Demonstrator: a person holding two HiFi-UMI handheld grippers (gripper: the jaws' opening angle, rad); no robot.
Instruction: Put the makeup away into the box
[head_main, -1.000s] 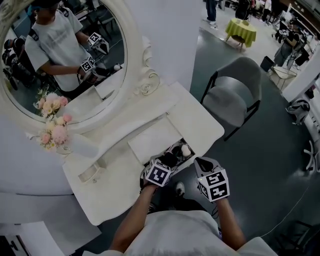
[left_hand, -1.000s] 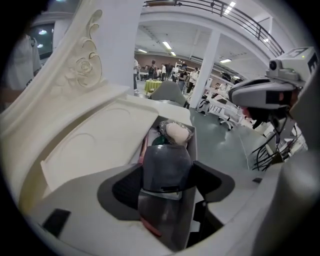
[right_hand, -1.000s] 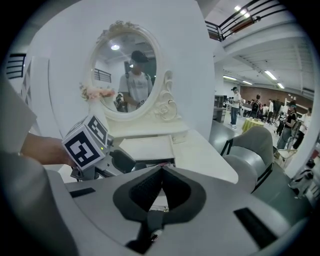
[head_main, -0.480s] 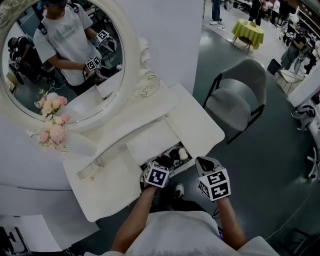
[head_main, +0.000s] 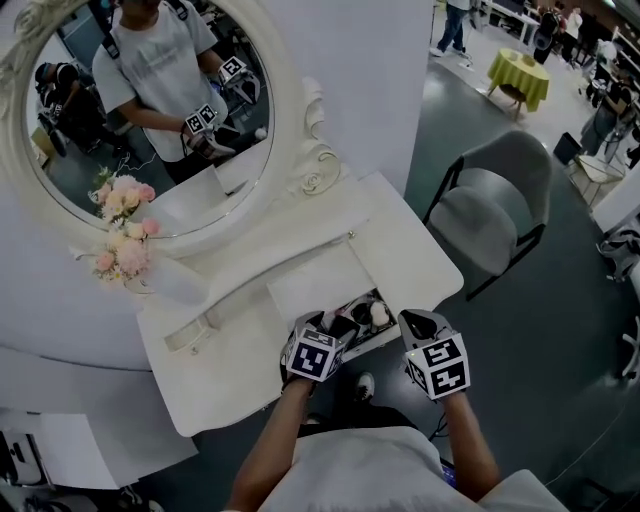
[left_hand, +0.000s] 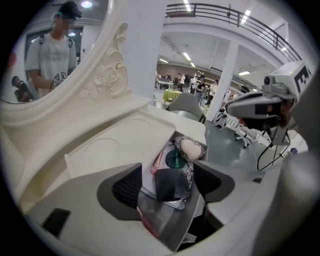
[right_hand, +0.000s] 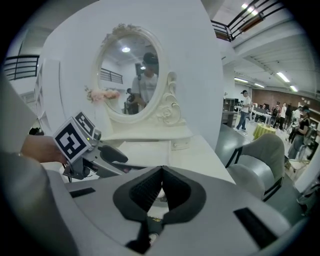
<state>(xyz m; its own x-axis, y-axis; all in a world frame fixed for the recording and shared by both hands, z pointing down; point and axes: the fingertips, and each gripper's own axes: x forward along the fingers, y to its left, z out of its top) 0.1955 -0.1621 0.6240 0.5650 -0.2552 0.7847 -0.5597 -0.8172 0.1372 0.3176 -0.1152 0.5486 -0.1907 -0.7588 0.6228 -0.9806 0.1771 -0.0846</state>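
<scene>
Observed at the white dressing table (head_main: 400, 240): the box (head_main: 386, 336), a shallow open compartment at the table's front edge, already held the makeup, namely a pale sponge (left_hand: 191, 148), a green disc (left_hand: 175, 159), a pink stick (left_hand: 157, 161) and a dark packet (left_hand: 172, 182).

The left gripper (head_main: 335, 328) hung directly over this compartment with its jaws spread to either side of the dark packet. No pinch on it was evident. The posture suited setting down or nudging an item inside the box.

The right gripper (right_hand: 161, 172) was held just beside the box over the table edge. Its jaws were pressed together on nothing, and in my judgement it was idle, parked clear of the working hand.

Stowing appeared near complete.
</scene>
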